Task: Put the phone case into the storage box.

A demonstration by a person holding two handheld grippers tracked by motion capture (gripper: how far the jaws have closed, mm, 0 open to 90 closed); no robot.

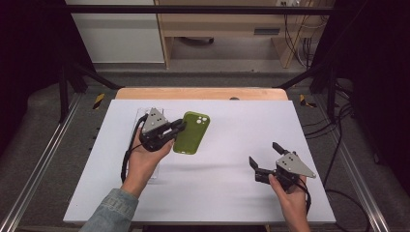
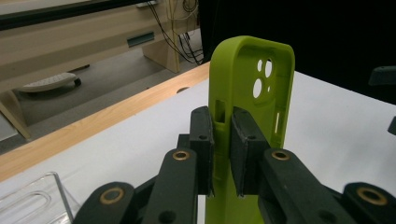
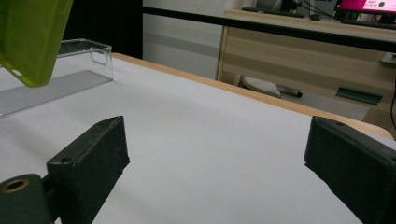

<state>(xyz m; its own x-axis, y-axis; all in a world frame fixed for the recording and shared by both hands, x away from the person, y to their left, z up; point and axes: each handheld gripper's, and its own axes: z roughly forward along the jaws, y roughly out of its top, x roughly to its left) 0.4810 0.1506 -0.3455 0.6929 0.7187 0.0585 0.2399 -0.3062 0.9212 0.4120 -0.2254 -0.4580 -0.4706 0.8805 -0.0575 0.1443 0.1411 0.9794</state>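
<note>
Phone case (image 2: 243, 79) – matt green plastic

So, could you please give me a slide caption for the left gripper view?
Left gripper shut on the side wall of a green phone case, held above the white table.

Lime-green phone case (image 1: 192, 132), clear plastic tray (image 3: 70, 70), white table (image 1: 232, 145), black fingers (image 2: 245, 144)

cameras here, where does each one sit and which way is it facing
High view: above the person's side, looking forward and down on the white table; shows both forearms, left gripper, right gripper.
Left gripper view: rides that gripper, looking along jaws shut on the green phone case.
Right gripper view: rides that gripper, looking across the table between open jaws.
Shared: the case and the clear box.
</note>
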